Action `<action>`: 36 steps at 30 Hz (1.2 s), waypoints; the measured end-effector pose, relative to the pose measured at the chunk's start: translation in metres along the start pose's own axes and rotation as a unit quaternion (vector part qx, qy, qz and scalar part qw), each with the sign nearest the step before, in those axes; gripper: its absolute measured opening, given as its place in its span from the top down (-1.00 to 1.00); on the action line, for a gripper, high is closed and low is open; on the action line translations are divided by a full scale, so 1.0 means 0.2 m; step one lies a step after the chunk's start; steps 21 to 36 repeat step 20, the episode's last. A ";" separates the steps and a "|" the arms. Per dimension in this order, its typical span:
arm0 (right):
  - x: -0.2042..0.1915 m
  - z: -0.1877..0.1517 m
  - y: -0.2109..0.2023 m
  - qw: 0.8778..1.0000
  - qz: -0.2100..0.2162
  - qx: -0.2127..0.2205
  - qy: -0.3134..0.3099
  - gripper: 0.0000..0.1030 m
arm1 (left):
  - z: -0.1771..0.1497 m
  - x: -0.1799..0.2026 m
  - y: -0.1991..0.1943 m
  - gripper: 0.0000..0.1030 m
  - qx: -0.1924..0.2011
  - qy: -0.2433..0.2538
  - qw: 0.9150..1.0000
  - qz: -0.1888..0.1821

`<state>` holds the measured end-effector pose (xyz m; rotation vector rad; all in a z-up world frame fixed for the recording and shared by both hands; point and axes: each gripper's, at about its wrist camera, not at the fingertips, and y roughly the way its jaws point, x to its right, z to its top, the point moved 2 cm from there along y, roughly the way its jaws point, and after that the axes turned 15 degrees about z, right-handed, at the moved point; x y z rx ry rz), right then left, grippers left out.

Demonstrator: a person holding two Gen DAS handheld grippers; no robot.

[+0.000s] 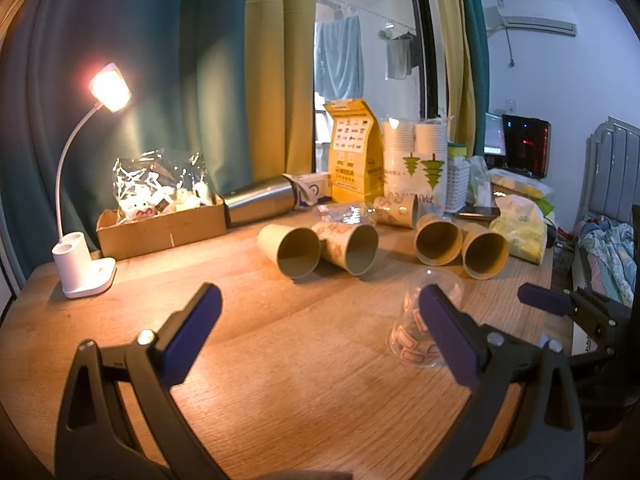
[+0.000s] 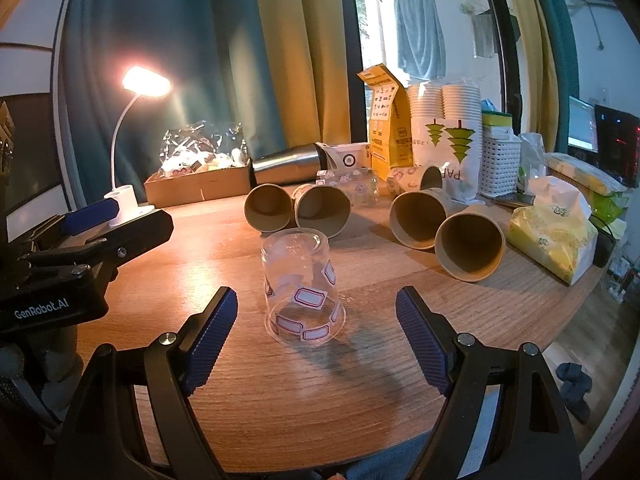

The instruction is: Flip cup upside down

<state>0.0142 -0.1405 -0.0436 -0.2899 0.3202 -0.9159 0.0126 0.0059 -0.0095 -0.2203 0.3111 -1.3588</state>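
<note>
Right tool (image 2: 316, 334) gapes wide, empty, around the clear cup (image 2: 303, 289) standing rim-down on the counter (image 2: 360, 400); left tool (image 1: 320, 328) wide too. Risk: a stray finger nudges the light cup over toward the paper cups (image 2: 468, 246).

This is looking like a lived-in bedroom at home: a wooden desk (image 1: 280, 352) is sitting before curtains (image 1: 264, 60), laundry (image 1: 340, 56) is hanging outside the window behind it, an air conditioner (image 1: 536, 24) is hanging on the wall, and rumpled bedding (image 1: 608, 248) is lying right of the desk.
</note>
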 end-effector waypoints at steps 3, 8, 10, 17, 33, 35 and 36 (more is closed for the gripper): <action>0.00 0.00 0.00 1.000 0.000 0.000 0.000 -0.63 | 0.00 0.00 0.00 -0.94 0.000 0.000 1.000 0.000; 0.00 0.00 0.00 1.000 0.000 -0.001 0.000 -0.63 | 0.00 0.00 0.00 -0.94 0.000 0.000 1.000 0.000; -0.01 0.00 0.00 1.000 0.001 -0.002 0.000 -0.63 | 0.00 0.00 0.00 -0.94 0.000 0.000 1.000 0.000; -0.01 0.00 0.01 1.000 0.002 -0.003 0.001 -0.63 | 0.00 -0.01 0.00 -0.94 0.001 -0.001 1.000 0.001; -0.02 0.01 0.02 1.000 0.010 -0.007 -0.003 -0.63 | 0.00 -0.02 0.00 -0.94 0.004 -0.006 1.000 0.009; -0.02 0.01 0.02 1.000 0.010 -0.007 -0.003 -0.63 | 0.00 -0.02 0.00 -0.94 0.004 -0.006 1.000 0.009; -0.02 0.01 0.02 1.000 0.010 -0.007 -0.003 -0.63 | 0.00 -0.02 0.00 -0.94 0.004 -0.006 1.000 0.009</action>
